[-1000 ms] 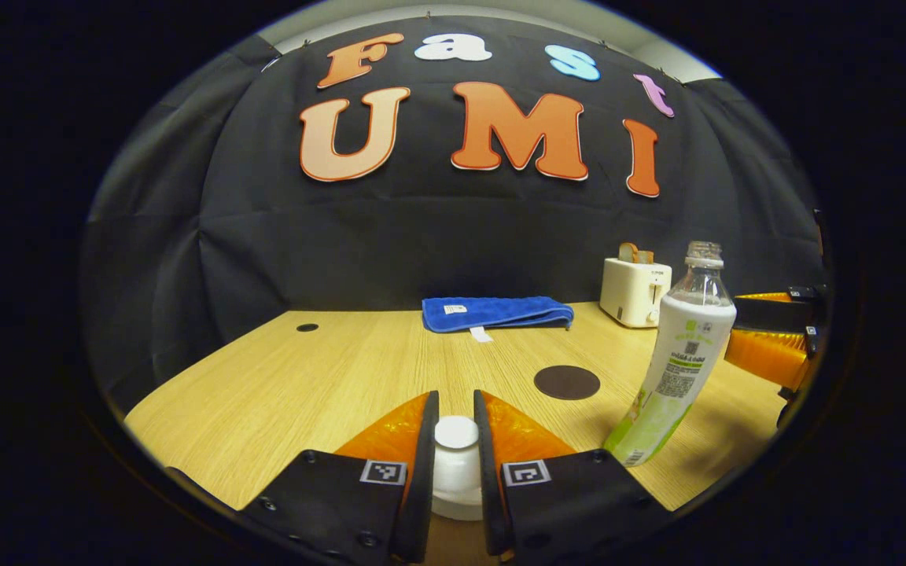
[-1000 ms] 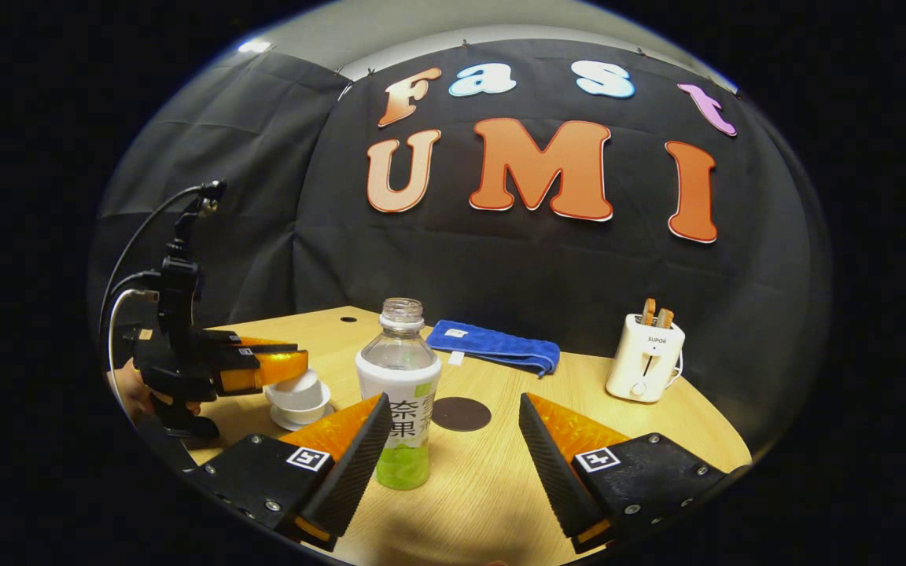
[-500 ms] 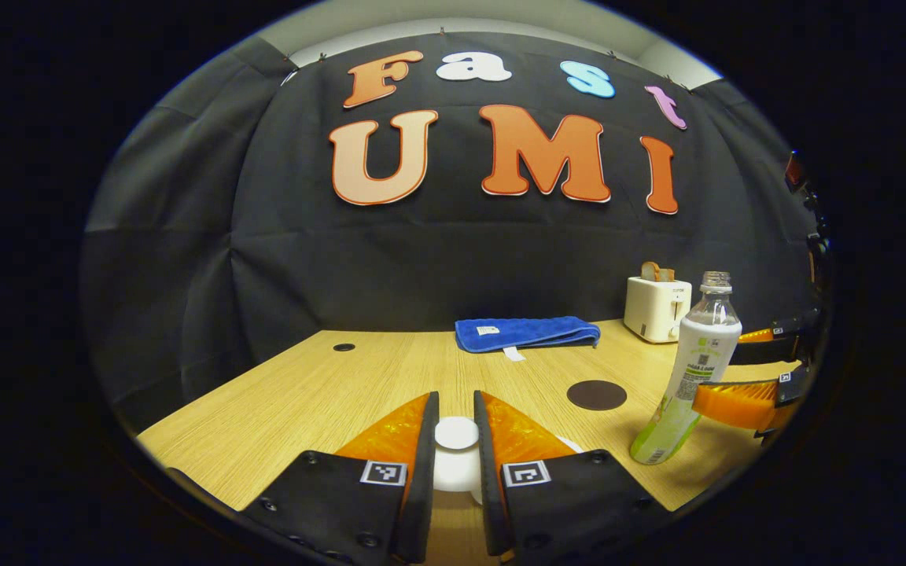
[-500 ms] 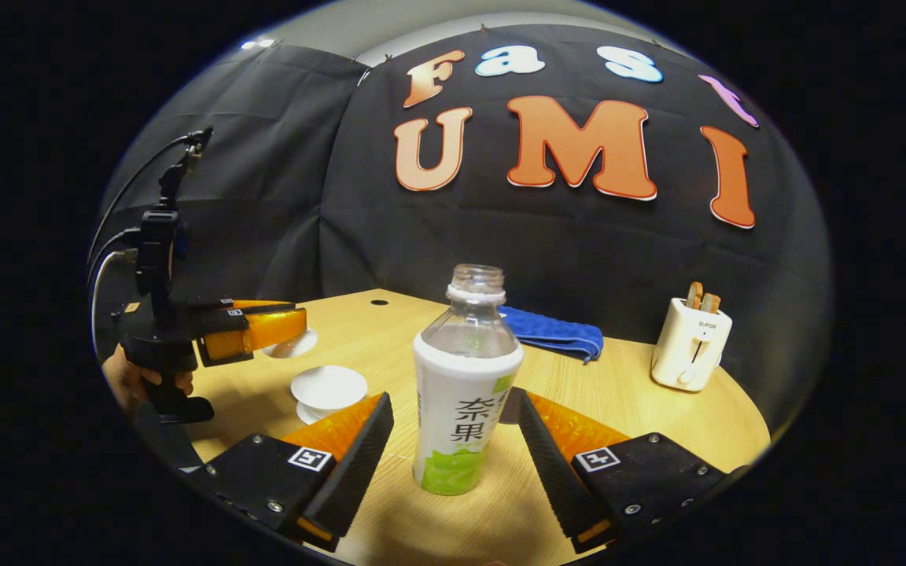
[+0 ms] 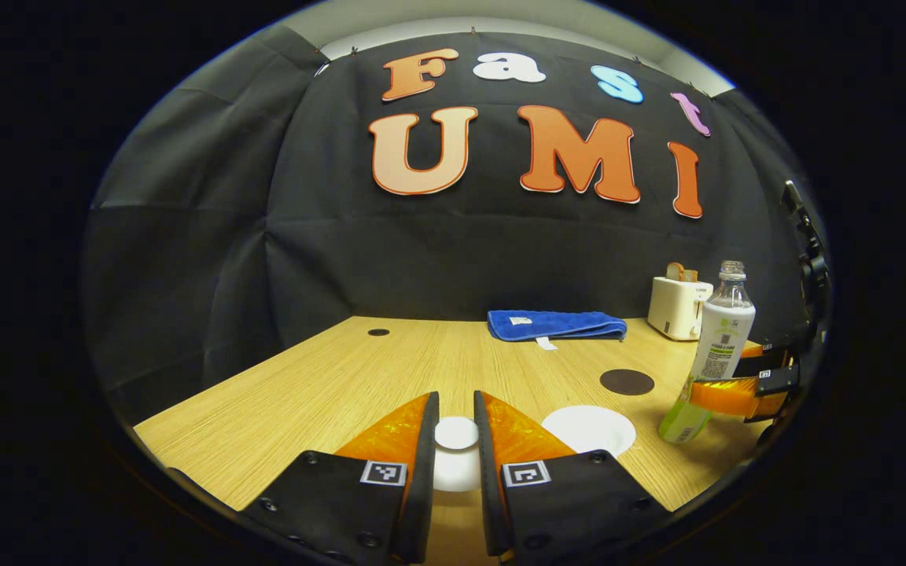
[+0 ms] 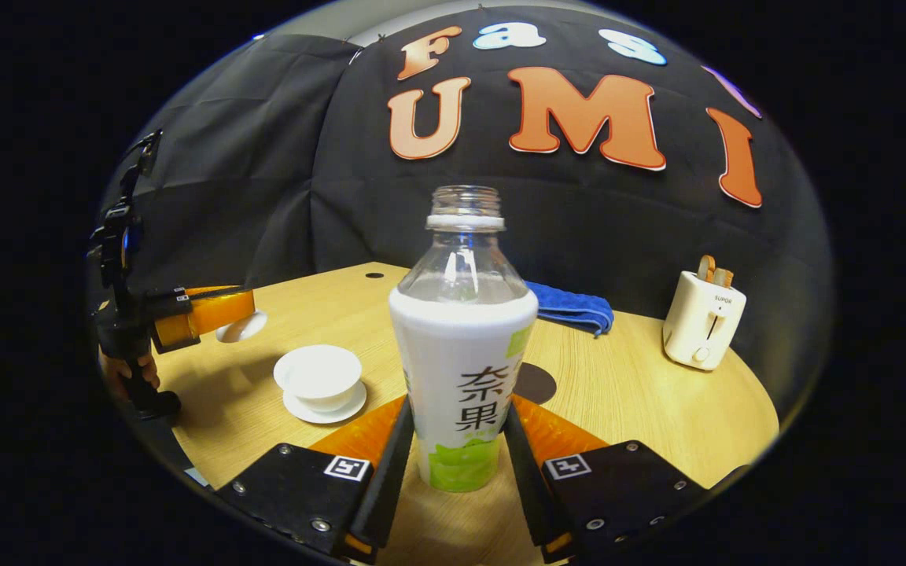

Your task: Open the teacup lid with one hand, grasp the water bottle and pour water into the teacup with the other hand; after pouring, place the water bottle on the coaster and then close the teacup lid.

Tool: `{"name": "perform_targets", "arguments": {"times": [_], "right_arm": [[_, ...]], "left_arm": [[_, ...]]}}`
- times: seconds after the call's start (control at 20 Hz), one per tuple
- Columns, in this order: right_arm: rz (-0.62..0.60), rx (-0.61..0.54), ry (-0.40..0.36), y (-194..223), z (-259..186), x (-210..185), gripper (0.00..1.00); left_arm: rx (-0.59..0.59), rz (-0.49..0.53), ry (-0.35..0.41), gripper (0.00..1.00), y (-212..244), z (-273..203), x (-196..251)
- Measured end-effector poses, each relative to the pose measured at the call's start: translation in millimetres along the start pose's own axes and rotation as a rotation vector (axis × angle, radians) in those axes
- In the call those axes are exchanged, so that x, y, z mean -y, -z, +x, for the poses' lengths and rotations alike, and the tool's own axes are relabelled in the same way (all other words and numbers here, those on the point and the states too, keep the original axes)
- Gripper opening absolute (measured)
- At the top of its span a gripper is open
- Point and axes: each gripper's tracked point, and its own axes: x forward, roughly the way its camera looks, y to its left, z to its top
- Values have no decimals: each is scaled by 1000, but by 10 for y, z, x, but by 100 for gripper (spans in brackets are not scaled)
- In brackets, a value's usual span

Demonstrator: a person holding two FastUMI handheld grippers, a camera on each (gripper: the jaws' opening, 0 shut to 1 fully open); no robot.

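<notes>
Since a second ago you have carried the teacup lid (image 5: 455, 440) up and off the teacup (image 6: 318, 376), and your right gripper (image 6: 457, 448) has moved in around the water bottle (image 6: 462, 354). Your left gripper (image 5: 456, 452) is closed on the lid's white knob, both fingers pressing its sides; in the right gripper view you can see it holding the lid in the air to the left of the cup, clear of the tabletop (image 6: 642, 393). The teacup now stands open on its saucer (image 6: 324, 407); in the left gripper view it sits just right of your fingers. Your right gripper's fingers have narrowed onto the lower part of the bottle, one on each side of the label, and appear to touch it. The uncapped bottle stands upright on the tabletop, partly covering the dark round coaster (image 5: 627, 382) just behind it. A blue towel (image 5: 555, 324) and a white toaster (image 6: 703, 318) lie near the back wall.
</notes>
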Motion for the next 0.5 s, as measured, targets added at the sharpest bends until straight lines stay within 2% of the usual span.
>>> {"name": "perform_targets", "arguments": {"times": [0.2,0.35,0.5], "right_arm": [[-158,-5,46,-91,44,41,66],[-343,-19,96,-154,138,119,66],[-551,-43,105,-192,162,87,64]], "left_arm": [[-4,-15,-24,29,36,-55,-190],[1,-9,-50,29,25,-107,-340],[7,14,-80,30,6,-184,-457]]}}
